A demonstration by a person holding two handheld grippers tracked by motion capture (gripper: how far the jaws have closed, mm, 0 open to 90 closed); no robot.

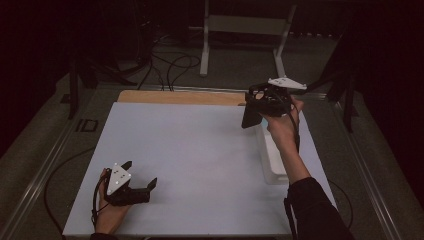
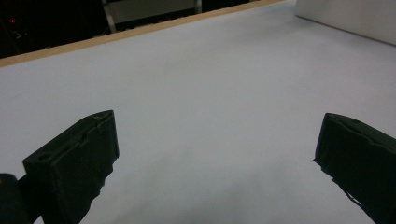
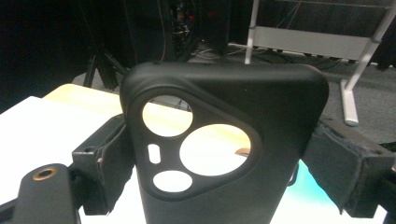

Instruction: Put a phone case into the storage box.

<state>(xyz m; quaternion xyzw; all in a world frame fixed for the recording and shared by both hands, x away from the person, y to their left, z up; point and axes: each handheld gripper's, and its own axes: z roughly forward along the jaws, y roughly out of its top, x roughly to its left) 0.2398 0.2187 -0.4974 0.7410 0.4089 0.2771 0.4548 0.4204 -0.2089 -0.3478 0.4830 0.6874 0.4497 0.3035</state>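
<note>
L gripper (image 1: pixel 141 176) jaws apart, low; R gripper (image 1: pixel 251 113) clamped, raised.

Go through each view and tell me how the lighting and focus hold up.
High view: dim, dark surroundings, white table evenly lit. Left gripper view: soft, left gripper jaws blurred, faint shadow between them. Right gripper view: phone case close and soft, bright table showing through its cutouts.

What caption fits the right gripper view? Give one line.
Right gripper clamps a black phone case by its sides, camera cutouts showing the table.
</note>
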